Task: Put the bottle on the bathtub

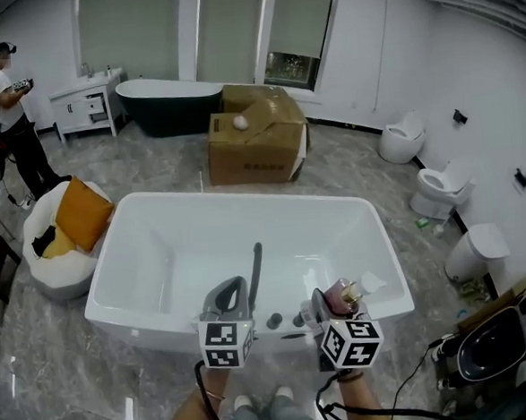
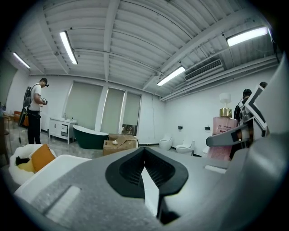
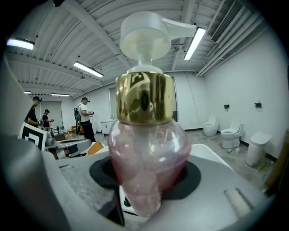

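Note:
A pink pump bottle (image 1: 344,296) with a gold collar and white pump head stands upright in my right gripper (image 1: 337,303), which is shut on its belly, over the near rim of the white bathtub (image 1: 244,197). In the right gripper view the bottle (image 3: 146,153) fills the centre between the dark pads of that gripper (image 3: 144,180). My left gripper (image 1: 236,296) hovers just left of it by the tub's dark spout (image 1: 255,268), shut with nothing in it. The left gripper view shows its own gripper (image 2: 144,169) closed and the bottle (image 2: 222,135) at right.
A cardboard box (image 1: 258,133) and a dark bathtub (image 1: 170,103) stand beyond the tub. Left of the tub is a white pouf with an orange cushion (image 1: 67,232), and a person (image 1: 9,115) near a vanity (image 1: 87,100). Toilets (image 1: 441,188) line the right wall. Cables and equipment (image 1: 497,341) lie at lower right.

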### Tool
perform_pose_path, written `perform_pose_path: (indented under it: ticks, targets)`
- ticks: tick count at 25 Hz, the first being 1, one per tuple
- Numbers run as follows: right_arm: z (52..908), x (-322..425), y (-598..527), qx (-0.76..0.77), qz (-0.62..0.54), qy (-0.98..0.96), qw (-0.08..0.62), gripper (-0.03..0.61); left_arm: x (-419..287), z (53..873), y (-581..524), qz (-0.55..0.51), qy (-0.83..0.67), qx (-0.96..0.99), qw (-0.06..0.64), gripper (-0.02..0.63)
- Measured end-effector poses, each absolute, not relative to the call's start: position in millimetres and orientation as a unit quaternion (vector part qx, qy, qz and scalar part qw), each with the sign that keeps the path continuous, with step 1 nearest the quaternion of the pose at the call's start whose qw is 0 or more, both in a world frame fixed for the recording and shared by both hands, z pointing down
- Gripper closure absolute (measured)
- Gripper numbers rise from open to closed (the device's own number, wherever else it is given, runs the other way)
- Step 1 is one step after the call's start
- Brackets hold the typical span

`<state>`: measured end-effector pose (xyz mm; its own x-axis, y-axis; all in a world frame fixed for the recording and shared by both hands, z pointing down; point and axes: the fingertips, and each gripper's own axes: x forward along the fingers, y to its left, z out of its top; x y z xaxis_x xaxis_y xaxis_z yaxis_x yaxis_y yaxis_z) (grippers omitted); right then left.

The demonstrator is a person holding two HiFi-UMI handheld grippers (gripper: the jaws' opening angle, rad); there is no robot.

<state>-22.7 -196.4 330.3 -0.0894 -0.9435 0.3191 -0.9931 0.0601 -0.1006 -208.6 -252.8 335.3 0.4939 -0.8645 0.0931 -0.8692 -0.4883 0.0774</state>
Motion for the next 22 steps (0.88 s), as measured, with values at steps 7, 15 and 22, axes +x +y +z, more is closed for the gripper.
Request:
perform_pose_path:
  ticks: [7,15,22]
  targets:
    - [333.8,-16.5,-216.6,0.655,0.150,-0.735,0.089,0.360,-196.5,330.6,-268.9,0.032,-0.507,0.859,0.055,0.604]
    - [336.5,3.6,-224.3,0.659,0.154,-0.730,0.092,0.360,-177.1,334.0,-276.0,0.033,-0.502,0.862,0.058,0.604]
    - [344.4,39.8,-220.0,0.683,0.167,-0.705,0.092,0.360,-139.8,343.7,-283.8,0.044,-0.474,0.876,0.070,0.604]
